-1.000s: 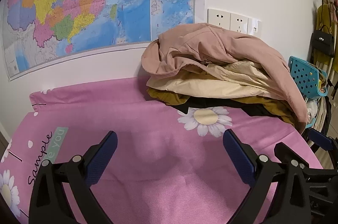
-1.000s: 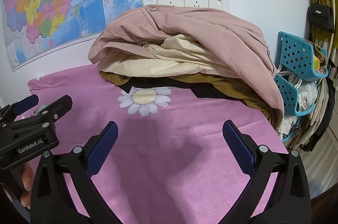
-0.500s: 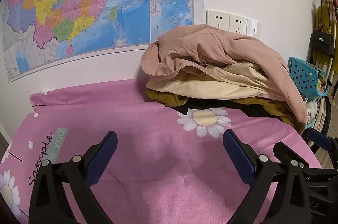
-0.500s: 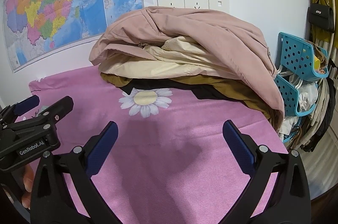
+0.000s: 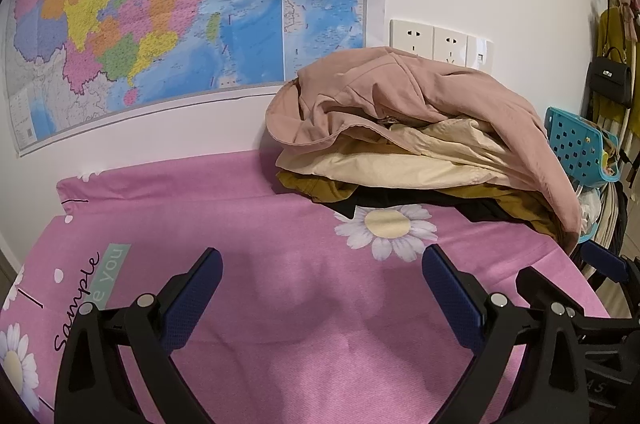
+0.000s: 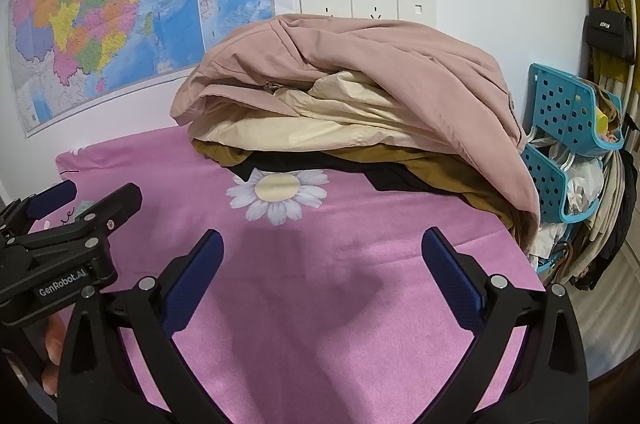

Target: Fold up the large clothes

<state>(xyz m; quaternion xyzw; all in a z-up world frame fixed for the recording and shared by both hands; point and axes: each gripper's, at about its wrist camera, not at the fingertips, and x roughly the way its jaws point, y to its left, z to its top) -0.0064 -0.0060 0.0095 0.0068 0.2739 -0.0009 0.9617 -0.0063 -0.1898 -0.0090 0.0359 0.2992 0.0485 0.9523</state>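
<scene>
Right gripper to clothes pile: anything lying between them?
Only pink sheet with a printed daisy lies between the open right gripper and the clothes pile, per the right wrist view.

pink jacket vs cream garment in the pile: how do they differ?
Colour: the pink jacket is dusty pink; the cream garment is pale beige.
Position: the pink jacket lies on top and drapes down the pile's right side; the cream garment sits under it, only its front edge showing.
Exposure: the pink jacket is mostly visible; the cream garment is largely covered.
Both are crumpled, unfolded, and untouched by either gripper.
</scene>
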